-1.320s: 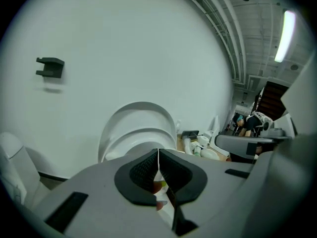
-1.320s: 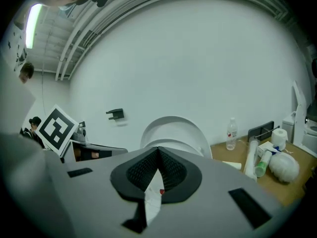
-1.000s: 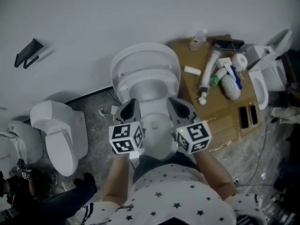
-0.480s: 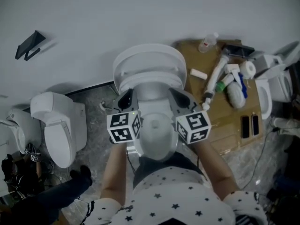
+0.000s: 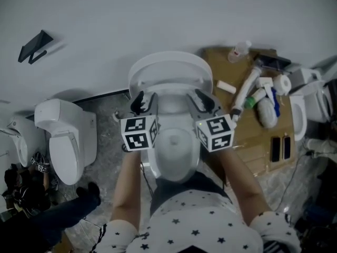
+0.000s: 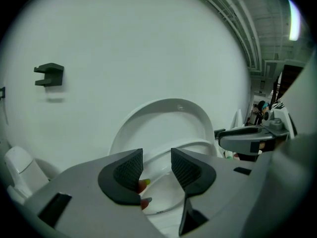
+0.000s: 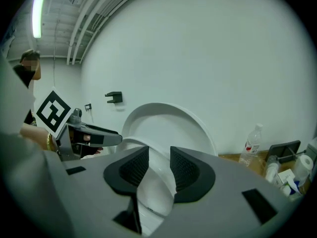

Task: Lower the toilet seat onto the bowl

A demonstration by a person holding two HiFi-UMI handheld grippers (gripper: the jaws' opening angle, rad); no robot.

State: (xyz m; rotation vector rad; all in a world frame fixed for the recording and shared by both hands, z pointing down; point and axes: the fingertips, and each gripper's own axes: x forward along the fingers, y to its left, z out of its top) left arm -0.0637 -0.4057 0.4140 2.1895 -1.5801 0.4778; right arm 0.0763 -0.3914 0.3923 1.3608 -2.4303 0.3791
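While the toilet seat (image 5: pixel 167 83) still stands raised against the wall (image 5: pixel 158 15), stage: approach only, nothing lowered yet.
Seat: upright behind the bowl (image 5: pixel 174 151), leaning back with the lid (image 5: pixel 168 59); from above I cannot cleanly separate the seat ring from the lid.
Left gripper (image 5: pixel 146 100): its jaws have just been opening and stand apart. Only the bowl and the person's fingertips (image 6: pixel 143 183) show through the gap, nothing clamped.
Right gripper (image 5: pixel 202 101): its jaws have likewise just been opening and stand apart. The bowl's rim lies beyond them, not between the pads.
Position: both grippers flank the back of the bowl, near the foot of the raised seat and apparently not touching it.
Done: the reach in, it seems.
Left: take the seat's edge, swing it forward, set it flat on the bowl.
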